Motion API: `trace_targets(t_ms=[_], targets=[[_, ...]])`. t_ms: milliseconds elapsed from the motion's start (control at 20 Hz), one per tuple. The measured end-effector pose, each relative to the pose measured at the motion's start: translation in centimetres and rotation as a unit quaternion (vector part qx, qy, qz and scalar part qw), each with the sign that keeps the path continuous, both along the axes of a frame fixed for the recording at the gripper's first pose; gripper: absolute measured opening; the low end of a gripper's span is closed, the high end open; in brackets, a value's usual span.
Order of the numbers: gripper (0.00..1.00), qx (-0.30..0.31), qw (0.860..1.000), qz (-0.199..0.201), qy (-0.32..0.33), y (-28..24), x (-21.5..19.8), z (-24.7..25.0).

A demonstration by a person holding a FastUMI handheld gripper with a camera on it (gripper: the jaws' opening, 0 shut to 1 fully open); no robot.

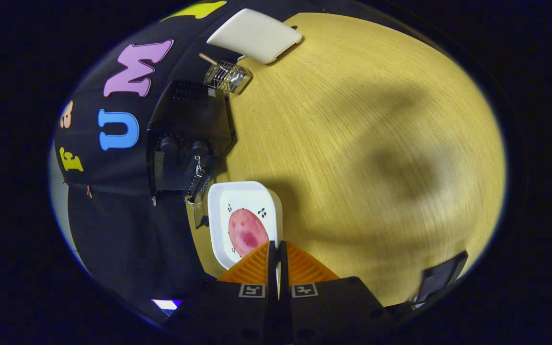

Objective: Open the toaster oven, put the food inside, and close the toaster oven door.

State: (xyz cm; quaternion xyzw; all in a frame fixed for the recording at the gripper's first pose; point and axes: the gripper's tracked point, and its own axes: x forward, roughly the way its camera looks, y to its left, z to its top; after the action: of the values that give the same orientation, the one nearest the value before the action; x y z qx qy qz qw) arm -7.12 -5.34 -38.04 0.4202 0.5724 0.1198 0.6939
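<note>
A white square dish (218, 225) carries a round pink slice of meat (246, 231). My gripper (277, 254) is shut on the dish's near rim, and a thin strip of white shows between the fingers. Just beyond the dish stands the black toaster oven (189, 120), with two knobs (199, 146) on the side facing me. A glass panel (200, 211) next to the dish looks like the oven's door swung open. The oven's inside is too dark to make out.
The wooden table (362, 143) stretches wide on the side away from the oven. A small wire rack with a wooden handle (227, 76) lies past the oven, and a white board (254, 34) lies farther on. A dark object (439, 280) sits near my gripper's body.
</note>
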Motion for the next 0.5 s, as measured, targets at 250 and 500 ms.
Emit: trace_targets(t_ms=[250, 500], targets=[[0.05, 0.019, 0.999, -0.049, 0.006, 5.3, -1.4, 2.9], [0.05, 0.026, 0.995, -0.092, 0.003, 11.5, -0.6, 4.5]])
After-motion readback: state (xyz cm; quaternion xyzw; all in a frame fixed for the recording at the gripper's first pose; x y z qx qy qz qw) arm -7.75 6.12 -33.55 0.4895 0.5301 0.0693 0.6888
